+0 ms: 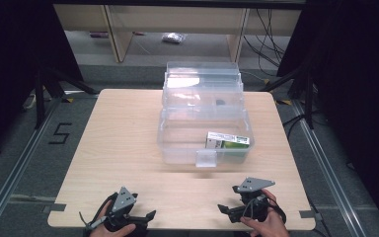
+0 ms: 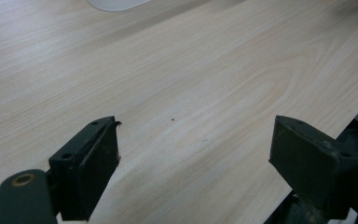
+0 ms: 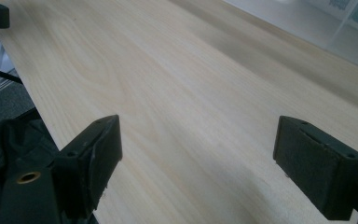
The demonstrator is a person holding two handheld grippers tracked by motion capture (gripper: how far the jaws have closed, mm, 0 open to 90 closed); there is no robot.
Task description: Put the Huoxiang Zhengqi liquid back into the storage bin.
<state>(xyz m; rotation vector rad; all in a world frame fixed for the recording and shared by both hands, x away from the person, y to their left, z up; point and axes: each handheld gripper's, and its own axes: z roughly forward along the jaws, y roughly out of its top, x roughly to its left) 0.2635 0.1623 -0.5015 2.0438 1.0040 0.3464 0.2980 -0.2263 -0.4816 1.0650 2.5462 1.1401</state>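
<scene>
Box (image 1: 205, 132) — clear plastic, stiff but light and slippery, best held by its rim (image 1: 206, 159) — sits past both grippers, mid-table toward the far edge, while the left gripper (image 1: 145, 217) and right gripper (image 1: 225, 209) rest wide open, holding nothing, at the near edge of the table (image 1: 118, 143).

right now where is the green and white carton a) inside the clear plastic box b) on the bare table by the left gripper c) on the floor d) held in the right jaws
a: the green and white carton lies inside the clear plastic box, near its right wall.
</scene>
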